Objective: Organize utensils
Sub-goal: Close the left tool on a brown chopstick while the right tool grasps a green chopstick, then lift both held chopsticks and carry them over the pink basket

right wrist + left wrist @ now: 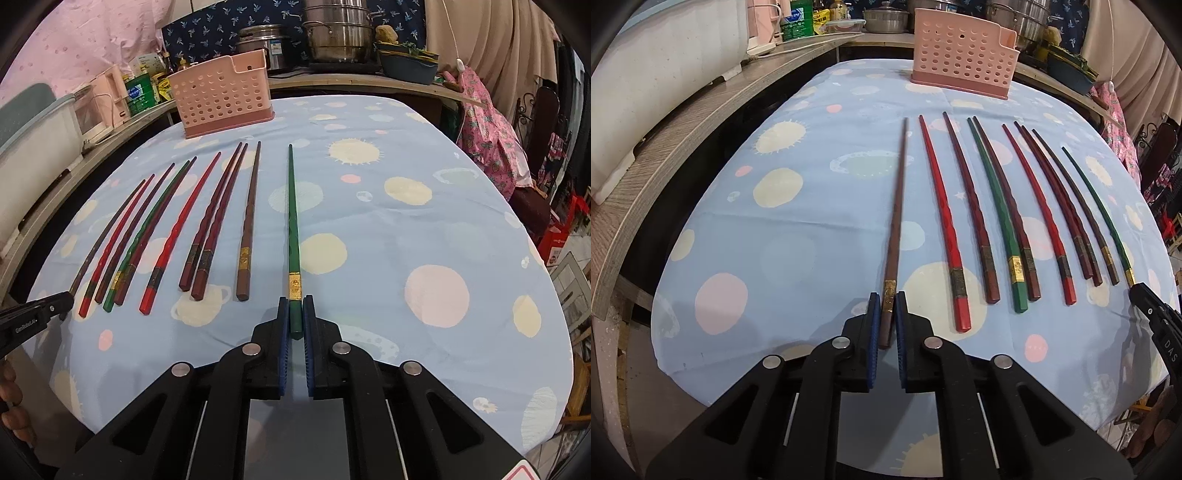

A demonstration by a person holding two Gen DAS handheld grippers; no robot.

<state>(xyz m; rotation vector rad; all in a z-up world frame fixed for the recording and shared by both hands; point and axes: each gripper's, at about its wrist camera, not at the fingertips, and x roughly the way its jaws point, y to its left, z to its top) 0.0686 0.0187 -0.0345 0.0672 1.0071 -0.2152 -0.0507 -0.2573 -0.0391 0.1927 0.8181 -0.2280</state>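
Note:
Several chopsticks lie side by side on the spotted blue tablecloth [812, 240], tips toward a pink perforated holder [962, 55] at the far edge, which also shows in the right wrist view [221, 99]. My left gripper [887, 301] is shut on the thick end of the leftmost brown chopstick [897, 206]. My right gripper [295, 304] is shut on the thick end of the rightmost green chopstick [292, 214]. Both chopsticks still lie along the cloth. Red [938, 218], dark red and green [997, 218] chopsticks lie between them.
A wooden counter [683, 122] runs along the left with a white appliance [657, 66]. Steel pots [336, 33], bottles and a blue basin [406, 68] stand behind the table. Pink cloth [491, 136] hangs on a chair at the right.

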